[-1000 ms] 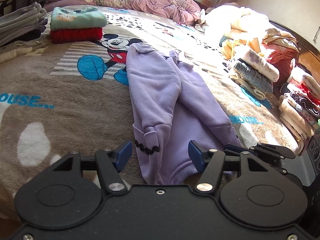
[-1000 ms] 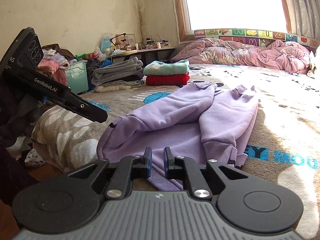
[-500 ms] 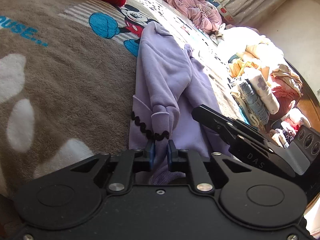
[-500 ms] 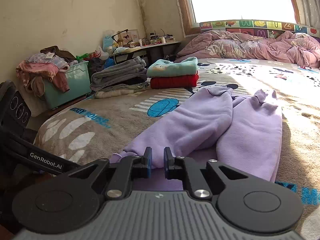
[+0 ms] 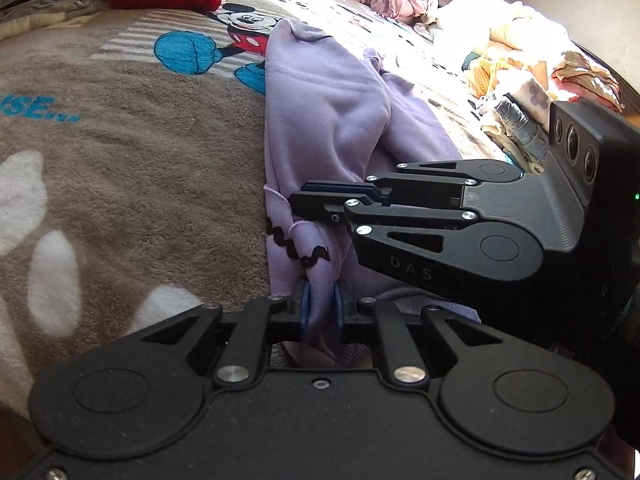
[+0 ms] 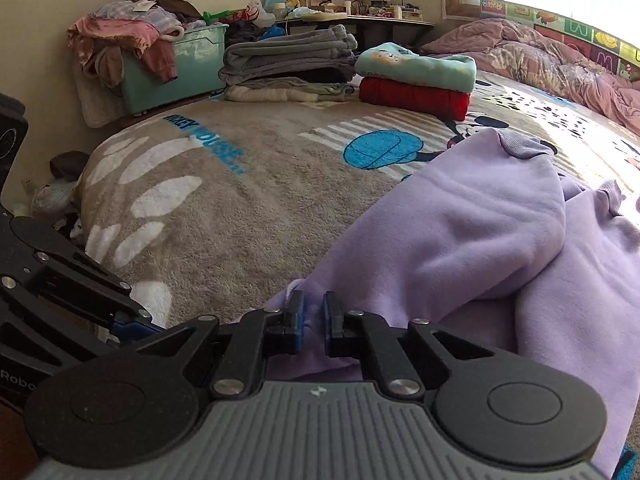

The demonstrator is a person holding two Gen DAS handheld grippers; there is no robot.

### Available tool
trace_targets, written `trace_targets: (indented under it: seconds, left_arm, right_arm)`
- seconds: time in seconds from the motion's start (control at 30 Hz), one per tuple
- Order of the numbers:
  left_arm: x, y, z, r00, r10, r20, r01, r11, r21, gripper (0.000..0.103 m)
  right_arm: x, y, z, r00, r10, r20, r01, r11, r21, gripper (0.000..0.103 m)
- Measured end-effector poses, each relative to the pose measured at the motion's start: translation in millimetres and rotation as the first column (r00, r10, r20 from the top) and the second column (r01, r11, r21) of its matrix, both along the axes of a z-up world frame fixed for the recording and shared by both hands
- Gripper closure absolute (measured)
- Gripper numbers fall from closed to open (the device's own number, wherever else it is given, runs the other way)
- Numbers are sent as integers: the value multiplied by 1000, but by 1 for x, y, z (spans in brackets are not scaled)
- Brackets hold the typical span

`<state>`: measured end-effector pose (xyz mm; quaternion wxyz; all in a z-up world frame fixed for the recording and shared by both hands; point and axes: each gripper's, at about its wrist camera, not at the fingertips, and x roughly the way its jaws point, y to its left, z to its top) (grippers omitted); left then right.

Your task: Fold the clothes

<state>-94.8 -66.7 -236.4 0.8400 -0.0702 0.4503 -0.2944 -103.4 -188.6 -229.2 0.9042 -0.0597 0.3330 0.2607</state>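
The soft, floppy purple sweatshirt (image 5: 336,120) at mid-frame on the bed (image 5: 132,168) will sag, so both the left gripper (image 5: 321,312) and right gripper (image 6: 312,322) pinch its near hem, jaws narrow on cloth.

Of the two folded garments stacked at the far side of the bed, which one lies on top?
The pale turquoise folded garment with a cartoon print lies on top. The plain red folded garment is under it, resting directly on the grey-brown plush blanket.
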Motion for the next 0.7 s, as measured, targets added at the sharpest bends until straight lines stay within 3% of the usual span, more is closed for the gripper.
trace_targets:
  seconds: [0.1, 0.17, 0.23, 0.33, 0.47, 0.53, 0.7]
  left_arm:
    - [3, 6, 5, 1000, 1, -31, -2, 1000, -22, 91]
    - [2, 11, 17, 999, -4, -38, 3, 1000, -30, 79]
    - [0, 16, 29, 1000, -3, -17, 2, 999, -42, 59]
    - [2, 27, 42, 999, 46, 8, -46, 995, -88, 54]
    - [15, 35, 44, 987, 156, 39, -147, 974, -172, 57]
    - [22, 23, 45, 988, 135, 71, -122, 979, -165, 67]
    - [44, -23, 64, 981, 11, 195, 4, 997, -76, 70]
  right_arm:
    - [-9, 4, 9, 999, -4, 34, 5, 999, -42, 95]
    - [-16, 6, 18, 998, -16, 59, 19, 998, -55, 89]
    - [-29, -5, 28, 995, -53, 86, 53, 999, 1, 76]
    - [-59, -31, 39, 983, -137, 122, 128, 989, 74, 73]
    - [-88, -63, 40, 961, -239, 143, 221, 967, 130, 73]
    - [-95, -74, 35, 950, -279, 139, 260, 955, 145, 73]
    - [-113, -102, 22, 916, -379, 128, 355, 917, 180, 73]
